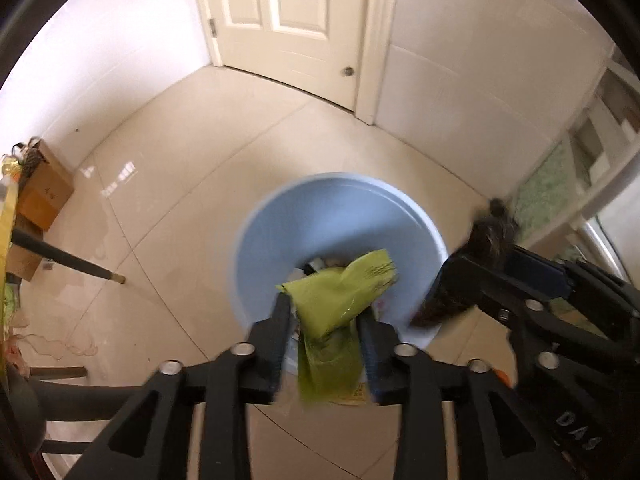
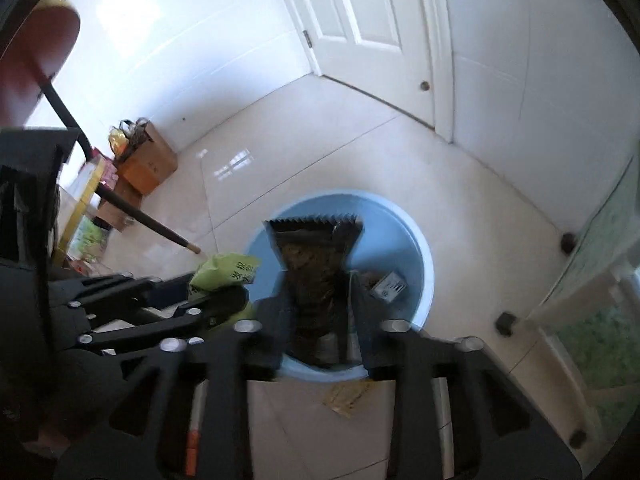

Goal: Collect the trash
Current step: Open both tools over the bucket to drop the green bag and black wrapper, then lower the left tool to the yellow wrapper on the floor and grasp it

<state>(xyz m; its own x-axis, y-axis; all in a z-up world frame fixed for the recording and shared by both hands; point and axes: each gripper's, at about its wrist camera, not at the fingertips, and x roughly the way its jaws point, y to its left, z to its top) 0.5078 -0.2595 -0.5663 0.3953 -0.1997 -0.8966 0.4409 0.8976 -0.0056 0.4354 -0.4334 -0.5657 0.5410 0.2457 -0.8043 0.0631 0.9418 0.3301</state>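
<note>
A round light-blue bin (image 1: 256, 216) stands on the tiled floor below both grippers, with some trash lying in it, including a small white box (image 2: 388, 286). My left gripper (image 1: 324, 308) hangs over its near rim with a crumpled green wrapper (image 1: 336, 300) between the fingers; the jaws stand apart and the wrapper looks loose. My right gripper (image 2: 320, 300) is above the bin (image 2: 424, 248) with a dark brown wrapper (image 2: 316, 264) between its fingers, and a gap shows beside the wrapper. Each gripper shows in the other's view: the right gripper (image 1: 452, 284), the left gripper (image 2: 224, 296).
A yellowish wrapper (image 2: 348, 396) lies on the floor just before the bin. Cardboard boxes (image 2: 148, 164) and a dark table leg (image 2: 152, 224) are at the left. A white door (image 1: 288, 20) is at the back, and a green mat (image 1: 544, 188) beside white shelving at the right.
</note>
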